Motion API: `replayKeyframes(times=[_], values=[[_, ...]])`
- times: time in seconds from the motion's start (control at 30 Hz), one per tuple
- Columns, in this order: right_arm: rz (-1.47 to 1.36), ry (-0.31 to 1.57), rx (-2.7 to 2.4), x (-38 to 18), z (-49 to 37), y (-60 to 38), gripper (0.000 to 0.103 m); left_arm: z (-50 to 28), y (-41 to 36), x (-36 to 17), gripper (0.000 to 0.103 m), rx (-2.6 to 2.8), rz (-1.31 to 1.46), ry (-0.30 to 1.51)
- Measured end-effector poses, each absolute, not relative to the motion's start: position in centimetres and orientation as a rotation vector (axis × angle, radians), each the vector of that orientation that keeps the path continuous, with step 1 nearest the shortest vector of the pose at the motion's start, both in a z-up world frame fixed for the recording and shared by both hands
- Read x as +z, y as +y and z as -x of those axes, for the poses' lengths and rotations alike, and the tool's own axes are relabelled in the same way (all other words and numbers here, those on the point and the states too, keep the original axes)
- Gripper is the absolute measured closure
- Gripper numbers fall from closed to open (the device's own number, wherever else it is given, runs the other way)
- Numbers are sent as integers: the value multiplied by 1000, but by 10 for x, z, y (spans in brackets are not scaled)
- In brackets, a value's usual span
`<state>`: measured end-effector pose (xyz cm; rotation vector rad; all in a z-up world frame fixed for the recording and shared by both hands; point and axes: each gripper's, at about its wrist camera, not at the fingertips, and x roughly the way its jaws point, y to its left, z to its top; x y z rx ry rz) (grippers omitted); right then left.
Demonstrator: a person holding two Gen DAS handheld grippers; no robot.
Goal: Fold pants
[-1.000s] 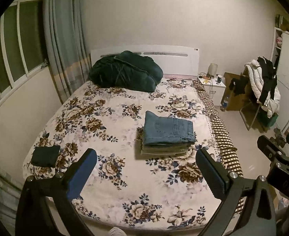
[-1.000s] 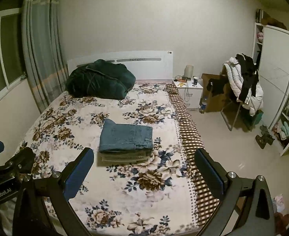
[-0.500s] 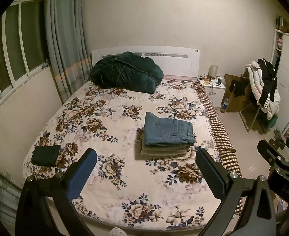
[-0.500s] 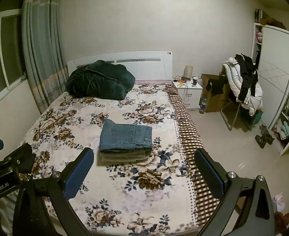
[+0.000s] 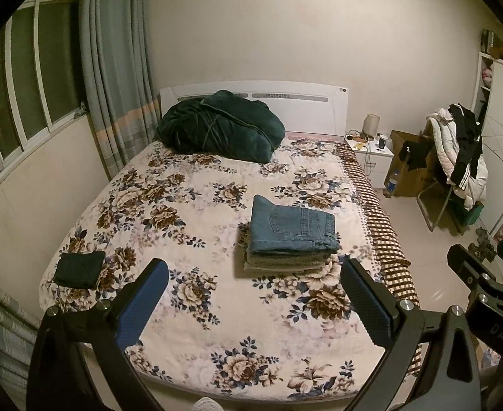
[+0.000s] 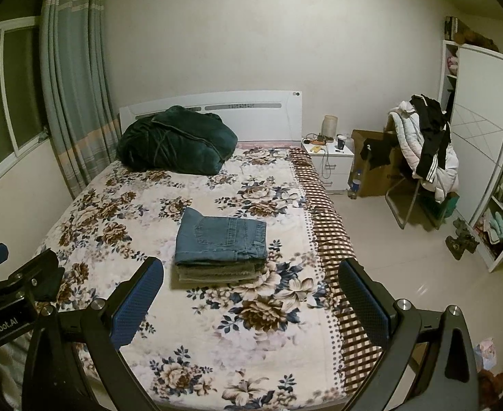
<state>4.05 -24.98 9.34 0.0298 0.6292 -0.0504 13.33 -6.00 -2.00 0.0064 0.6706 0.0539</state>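
The folded blue denim pants (image 5: 294, 227) top a small stack of folded clothes on the floral-patterned bed (image 5: 196, 308), well beyond the empty, wide-spread left gripper (image 5: 251, 303) and right gripper (image 6: 251, 303).

Both wrist views overlook the bed (image 5: 217, 308) from its foot.

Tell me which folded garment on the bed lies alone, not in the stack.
The small dark folded garment near the bed's window-side edge lies alone; the blue jeans top a stack of grey folded pieces.
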Motion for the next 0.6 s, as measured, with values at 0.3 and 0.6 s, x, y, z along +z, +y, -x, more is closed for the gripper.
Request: replayKeyframes(times=[0.3, 0.6], values=[[-28, 624, -51, 95, -41, -250, 0, -134, -59, -20, 0, 55, -7, 669], [-29, 625, -51, 92, -38, -249, 0, -132, -58, -19, 0, 62, -6, 669]])
